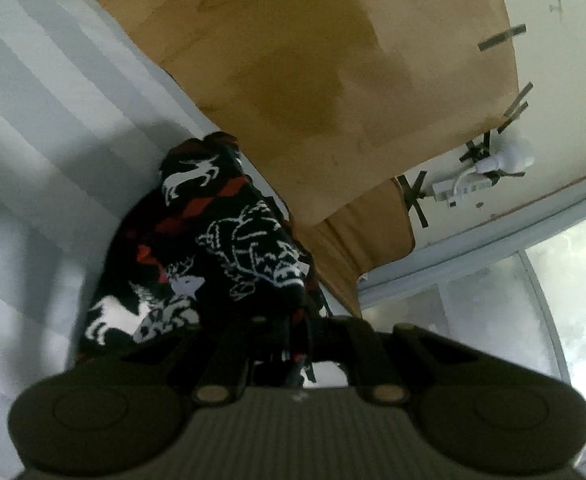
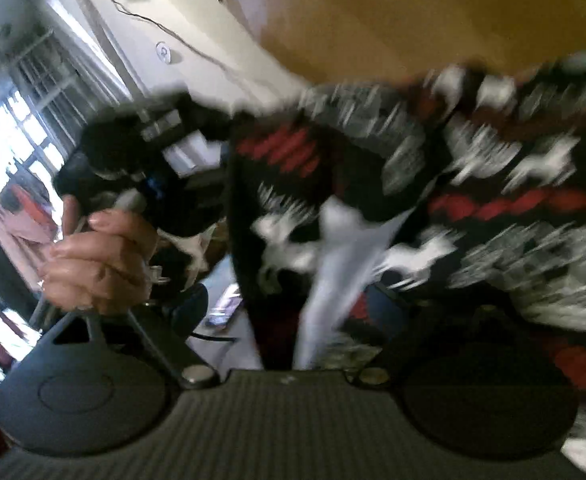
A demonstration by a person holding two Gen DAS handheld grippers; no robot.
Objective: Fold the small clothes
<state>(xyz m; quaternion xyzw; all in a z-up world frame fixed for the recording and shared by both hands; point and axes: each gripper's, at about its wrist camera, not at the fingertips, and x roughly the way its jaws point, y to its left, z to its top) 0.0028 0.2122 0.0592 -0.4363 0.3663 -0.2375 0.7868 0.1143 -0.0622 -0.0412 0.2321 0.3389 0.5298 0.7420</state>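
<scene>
Garment (image 1: pixel 197 240) in the left tool (image 1: pixel 293 320), hanging before the board (image 1: pixel 313 60); striped surface (image 1: pixel 33 100) leftward.

Black reindeer-patterned garment (image 1: pixel 209 248) (red bands), hanging bunched

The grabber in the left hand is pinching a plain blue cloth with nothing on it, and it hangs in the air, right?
Not quite. It is pinching and hanging, but the left wrist view shows the left gripper shut on a black garment with white reindeer and red bands, not a plain blue cloth.
</scene>
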